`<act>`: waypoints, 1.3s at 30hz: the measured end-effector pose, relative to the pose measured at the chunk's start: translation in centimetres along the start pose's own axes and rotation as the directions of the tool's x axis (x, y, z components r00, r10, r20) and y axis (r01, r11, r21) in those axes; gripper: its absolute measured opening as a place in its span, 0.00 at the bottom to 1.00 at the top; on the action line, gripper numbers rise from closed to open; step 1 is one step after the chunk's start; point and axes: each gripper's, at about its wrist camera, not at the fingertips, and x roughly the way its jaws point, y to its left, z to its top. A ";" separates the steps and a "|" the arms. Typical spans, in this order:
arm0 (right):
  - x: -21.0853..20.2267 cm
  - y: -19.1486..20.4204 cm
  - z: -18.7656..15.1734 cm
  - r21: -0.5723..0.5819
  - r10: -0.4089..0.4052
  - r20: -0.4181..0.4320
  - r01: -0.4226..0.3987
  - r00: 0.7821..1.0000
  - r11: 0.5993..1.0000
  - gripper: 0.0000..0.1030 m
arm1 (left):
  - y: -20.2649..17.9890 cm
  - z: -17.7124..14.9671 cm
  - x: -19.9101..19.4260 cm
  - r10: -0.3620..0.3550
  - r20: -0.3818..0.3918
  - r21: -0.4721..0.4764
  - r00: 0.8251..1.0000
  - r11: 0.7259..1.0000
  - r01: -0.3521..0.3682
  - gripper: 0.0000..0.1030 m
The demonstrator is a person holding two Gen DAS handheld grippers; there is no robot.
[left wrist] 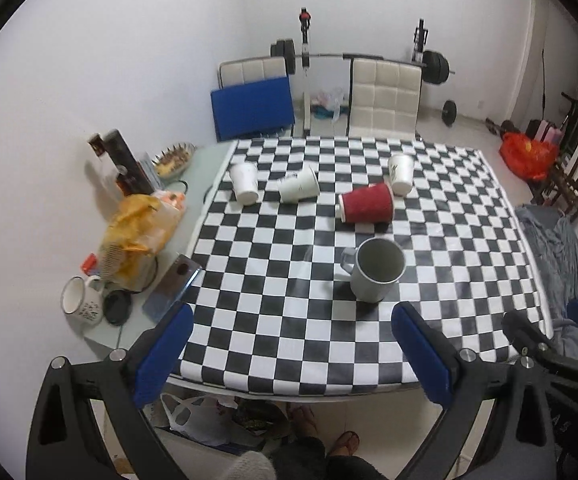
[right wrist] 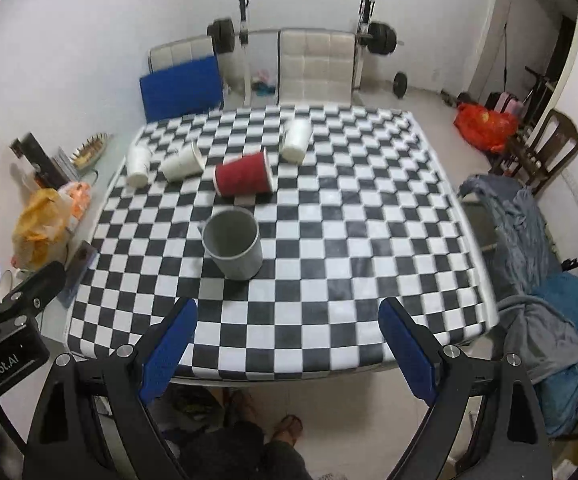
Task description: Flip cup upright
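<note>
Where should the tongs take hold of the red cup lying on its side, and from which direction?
Grip the red cup across its ribbed wall near the middle, coming down from above. It lies on its side on the checked cloth, so the top of its wall is exposed. The grey mug stands close in front, which probably crowds a low frontal approach.

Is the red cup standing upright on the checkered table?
No, the red cup lies on its side on the checkered table, just behind the upright grey mug.
</note>
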 end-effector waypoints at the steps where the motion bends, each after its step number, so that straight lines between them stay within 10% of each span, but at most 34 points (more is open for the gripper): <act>1: -1.3 -0.2 0.0 0.001 -0.001 0.013 0.001 1.000 1.000 0.91 | 0.0 -0.1 -1.0 0.003 0.007 -0.003 1.000 1.000 -0.003 0.98; 19: -14.8 -0.7 -0.5 -0.039 0.022 0.168 -0.015 0.986 0.999 0.91 | 0.9 -1.1 -10.1 -0.001 0.105 -0.053 0.994 0.999 0.006 0.98; 39: -16.9 -1.7 -0.8 -0.023 0.014 0.197 -0.010 0.980 1.000 0.94 | 0.9 -1.7 -11.4 0.018 0.131 -0.081 0.991 0.997 -0.007 0.98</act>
